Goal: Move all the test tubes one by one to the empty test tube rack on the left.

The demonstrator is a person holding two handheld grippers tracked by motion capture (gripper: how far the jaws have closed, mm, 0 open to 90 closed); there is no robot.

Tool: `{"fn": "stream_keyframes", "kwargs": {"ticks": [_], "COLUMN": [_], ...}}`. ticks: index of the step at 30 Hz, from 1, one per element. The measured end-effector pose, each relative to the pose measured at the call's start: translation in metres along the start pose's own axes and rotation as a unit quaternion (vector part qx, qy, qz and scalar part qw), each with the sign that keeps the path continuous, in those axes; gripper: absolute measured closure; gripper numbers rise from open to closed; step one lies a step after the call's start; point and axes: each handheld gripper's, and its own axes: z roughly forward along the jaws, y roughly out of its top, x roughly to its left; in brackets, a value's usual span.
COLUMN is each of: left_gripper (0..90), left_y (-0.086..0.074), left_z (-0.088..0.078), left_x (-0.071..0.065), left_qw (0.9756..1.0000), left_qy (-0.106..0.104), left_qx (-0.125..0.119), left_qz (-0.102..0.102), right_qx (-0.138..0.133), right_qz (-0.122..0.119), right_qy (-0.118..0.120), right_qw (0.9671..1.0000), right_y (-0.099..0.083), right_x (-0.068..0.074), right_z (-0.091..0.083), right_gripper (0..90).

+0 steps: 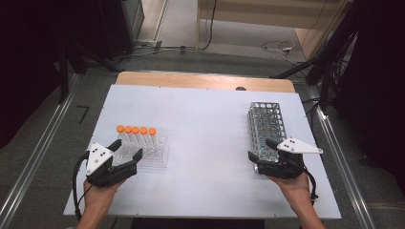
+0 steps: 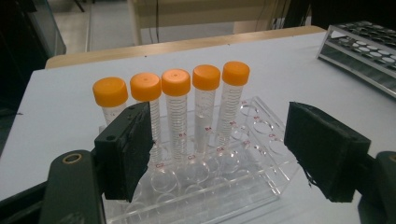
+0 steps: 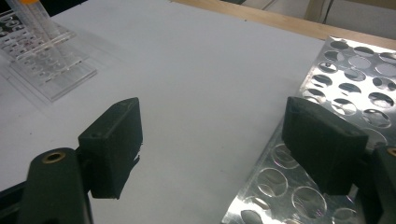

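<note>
Left tongs (image 2: 219, 154) agape, 5 tubes (image 2: 176, 112) (orange-capped), clear rack (image 2: 261, 154)

Pretty even overhead light, the white counter (image 1: 205, 143) comes out bright while the room around it goes nearly black. Shadows are soft. Metal rack (image 3: 355, 88) throws mirror-like glare. Everything's a bit soft and low-res, near jaws slightly fuzzy.

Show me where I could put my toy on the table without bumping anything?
The widest bare patch of the table lies between the clear rack of orange-capped tubes and the metal rack. It is crowded near both racks, where the left gripper and right gripper wait.
</note>
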Motion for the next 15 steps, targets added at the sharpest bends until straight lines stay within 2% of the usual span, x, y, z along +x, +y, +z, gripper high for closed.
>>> {"fn": "stream_keyframes", "kwargs": {"ticks": [15], "left_gripper": [22.8], "left_y": [-0.003], "left_z": [-0.005], "left_x": [0.010], "left_qw": [0.9997], "left_qy": [0.022], "left_qx": [0.002], "left_qz": [-0.010], "right_qx": [-0.005], "right_qz": [0.028], "right_qy": [-0.030], "right_qw": [0.9991], "right_y": [-0.014], "right_x": [-0.022], "right_z": [-0.019], "right_gripper": [17.7]}}
